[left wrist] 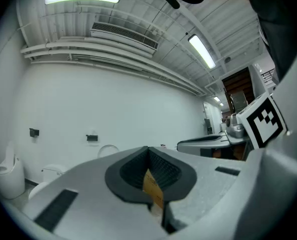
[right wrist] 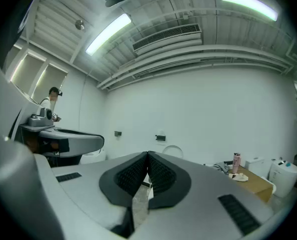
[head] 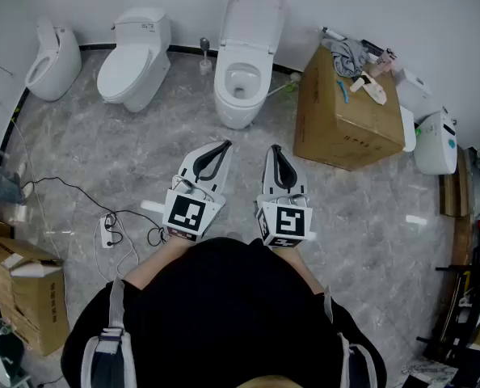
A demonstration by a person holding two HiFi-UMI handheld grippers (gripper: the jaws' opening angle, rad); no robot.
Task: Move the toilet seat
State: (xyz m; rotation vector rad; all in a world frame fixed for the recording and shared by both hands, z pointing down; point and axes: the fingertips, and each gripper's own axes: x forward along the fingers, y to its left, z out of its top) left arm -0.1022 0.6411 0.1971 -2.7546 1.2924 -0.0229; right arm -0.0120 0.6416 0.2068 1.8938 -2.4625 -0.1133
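The left tongs (head: 221,147) are clenched, pads pressed together with nothing grasped; the left gripper view shows the same closed tips (left wrist: 148,151). The right tongs (head: 275,152) are likewise clenched on nothing, tips meeting in the right gripper view (right wrist: 148,156). Both are held level and side by side, just apart, over the grey marble floor (head: 127,160).

At 12 o'clock from them, well apart, stands a white toilet (head: 238,107) with its lid (head: 256,14) raised against the wall and the toilet seat (head: 226,69) down on the bowl. A cardboard box (head: 345,115) sits at 2 o'clock. Two more toilets (head: 135,59) (head: 52,59) stand at 10 o'clock, and a power strip (head: 107,231) lies at 8 o'clock.
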